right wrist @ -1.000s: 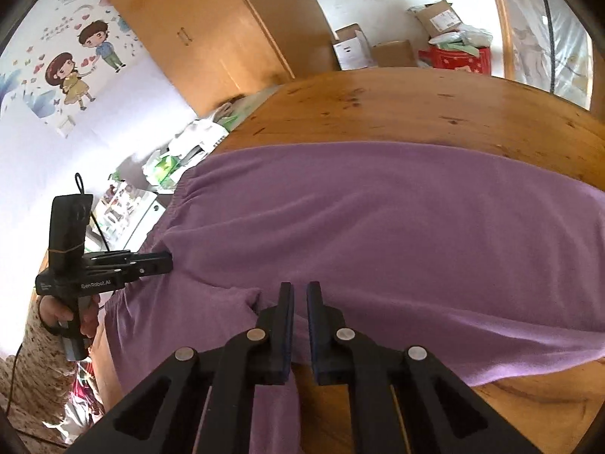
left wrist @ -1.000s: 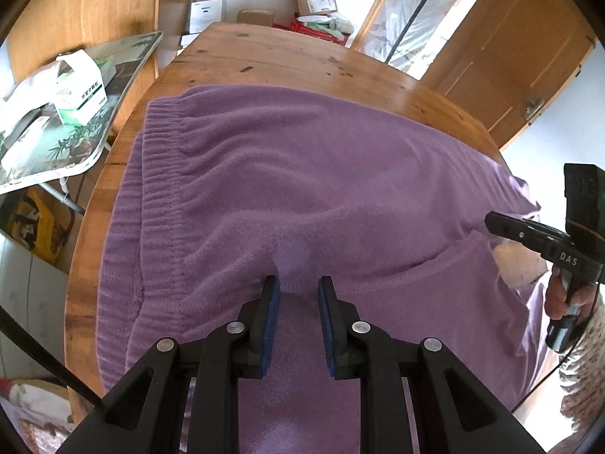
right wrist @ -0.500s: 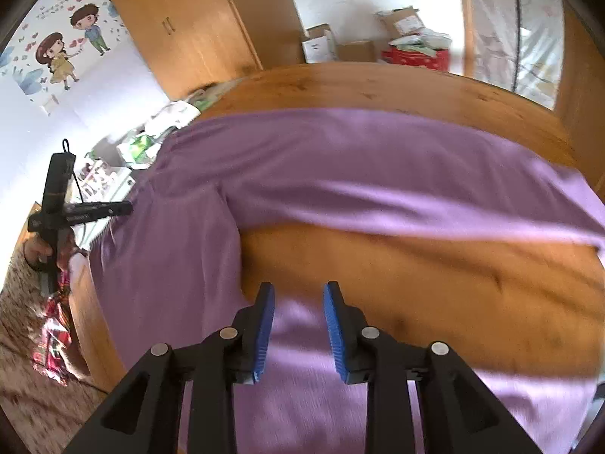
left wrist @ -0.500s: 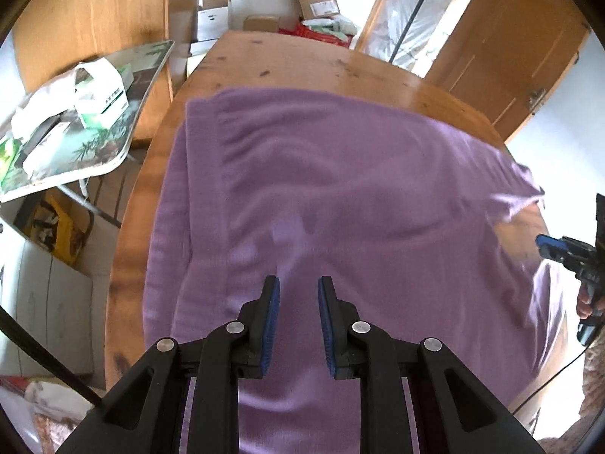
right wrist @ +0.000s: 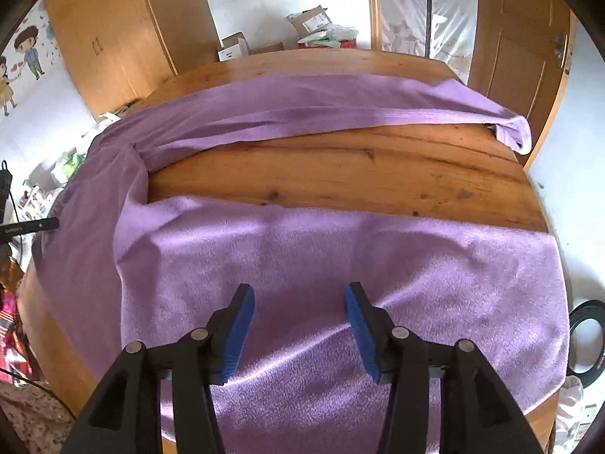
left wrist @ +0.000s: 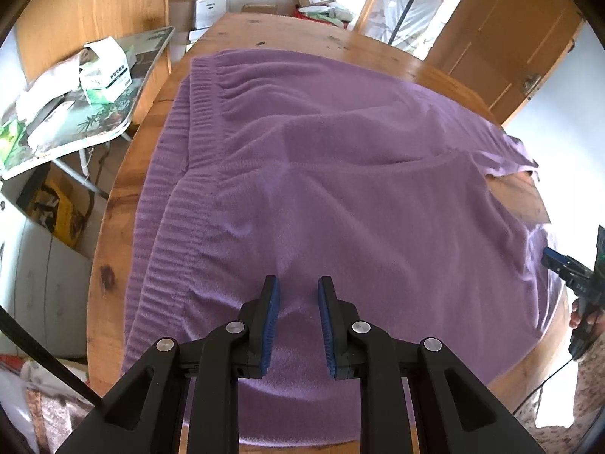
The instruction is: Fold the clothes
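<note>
The purple trousers (left wrist: 359, 189) lie spread on the round wooden table (right wrist: 340, 174), filling most of both views. In the left wrist view the ribbed waistband (left wrist: 177, 174) runs down the left of the frame. In the right wrist view the two legs are parted: one leg (right wrist: 321, 109) crosses the upper half of the frame, the other (right wrist: 340, 265) covers the lower half, with a band of bare wood between them.

The left gripper (left wrist: 296, 314) sits at lower centre of its view over the cloth, jaws a narrow gap apart; no fabric is seen pinched between the blue pads. The right gripper (right wrist: 298, 325) hovers over the near leg at lower centre; its jaws have just been opening and now stand wide, with nothing between them.

Judgement on progress: the garment is laid out and roughly flat, though shallow creases remain near the seat. No fold is visible yet, since the legs are not stacked. Remaining work appears to be: bring one leg over the other, then fold lengthwise toward the waistband. The task stands at an early stage.
</note>
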The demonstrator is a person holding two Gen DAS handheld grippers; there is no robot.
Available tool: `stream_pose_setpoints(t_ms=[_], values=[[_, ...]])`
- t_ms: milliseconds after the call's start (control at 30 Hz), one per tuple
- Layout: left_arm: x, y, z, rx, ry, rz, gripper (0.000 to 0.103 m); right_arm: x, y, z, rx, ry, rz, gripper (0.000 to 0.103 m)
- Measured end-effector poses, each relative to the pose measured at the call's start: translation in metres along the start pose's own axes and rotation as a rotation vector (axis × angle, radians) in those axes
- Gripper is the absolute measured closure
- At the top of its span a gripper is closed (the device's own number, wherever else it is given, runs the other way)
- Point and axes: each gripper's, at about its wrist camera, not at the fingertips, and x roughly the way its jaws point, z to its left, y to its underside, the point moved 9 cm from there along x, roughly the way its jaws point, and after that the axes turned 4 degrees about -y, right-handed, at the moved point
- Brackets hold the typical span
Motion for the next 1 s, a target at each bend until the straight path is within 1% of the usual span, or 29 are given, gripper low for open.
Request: stream_pose_setpoints(t_ms=[167,267,467,600,833,1000], values=[[-0.003,0.004,0.005,-0.008,0.01,-0.019,0.082,-0.005,0.012,0.005,-0.037,0.055,-0.031,0.052],[-0.003,0.004,0.005,-0.007,0.016,-0.028,0.082,-0.007,0.017,0.005,-0.057,0.084,-0.03,0.052],[-0.01,0.013,0.003,-0.008,-0.01,-0.04,0.082,-0.018,0.034,0.002,-0.016,0.094,-0.08,0.052],[-0.013,0.02,0.003,0.003,-0.026,-0.039,0.082,-0.022,0.04,0.002,-0.02,0.1,-0.081,0.052],[-0.019,0.032,0.006,-0.02,-0.02,-0.041,0.082,-0.032,0.052,-0.001,-0.005,0.075,-0.094,0.052],[-0.023,0.038,0.008,-0.032,-0.014,-0.04,0.082,-0.033,0.056,0.003,-0.013,0.095,-0.067,0.052]])
